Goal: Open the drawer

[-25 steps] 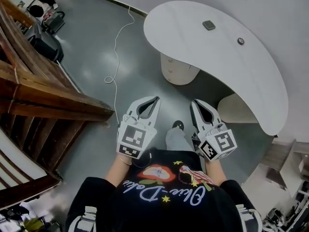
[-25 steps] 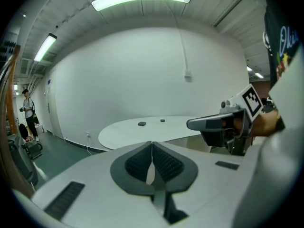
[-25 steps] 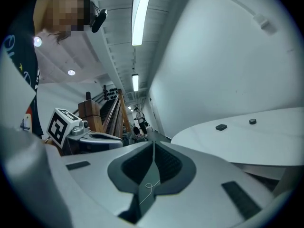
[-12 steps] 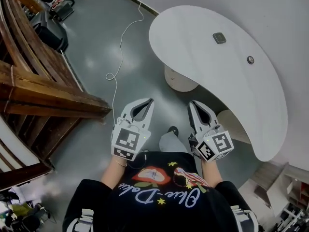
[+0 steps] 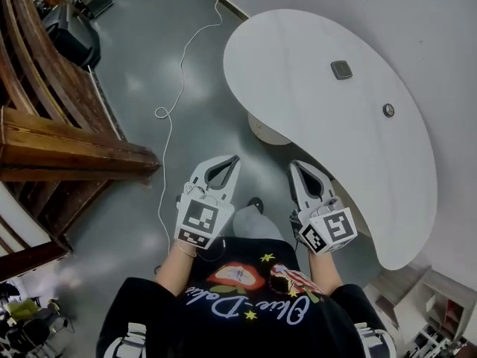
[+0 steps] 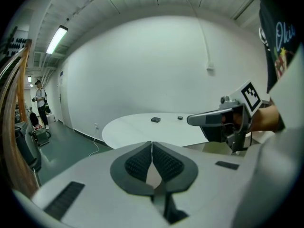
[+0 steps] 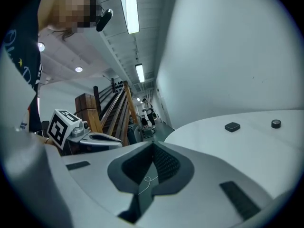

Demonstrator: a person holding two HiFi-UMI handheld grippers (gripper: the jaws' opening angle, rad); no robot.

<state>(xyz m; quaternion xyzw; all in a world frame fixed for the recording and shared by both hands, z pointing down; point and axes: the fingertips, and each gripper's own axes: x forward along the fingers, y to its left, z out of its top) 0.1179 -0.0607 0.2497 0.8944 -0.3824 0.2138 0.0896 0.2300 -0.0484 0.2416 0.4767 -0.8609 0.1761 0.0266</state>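
Script lettering on black shirt (image 5: pixel 246 304), not legible

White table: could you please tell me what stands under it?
A beige rounded pedestal shows under the table's edge; the tabletop covers the rest of it and whatever lies beyond.

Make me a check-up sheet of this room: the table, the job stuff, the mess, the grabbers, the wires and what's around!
Surface: white curved table, mostly bare.
Job's things: no drawer plainly seen; beige cabinet under the table, partly hidden.
Clutter: dark square puck and small round button on the table.
Grippers: left gripper and right gripper shut, empty.
Cables: white cable on the floor.
Surroundings: wooden staircase, grey floor.
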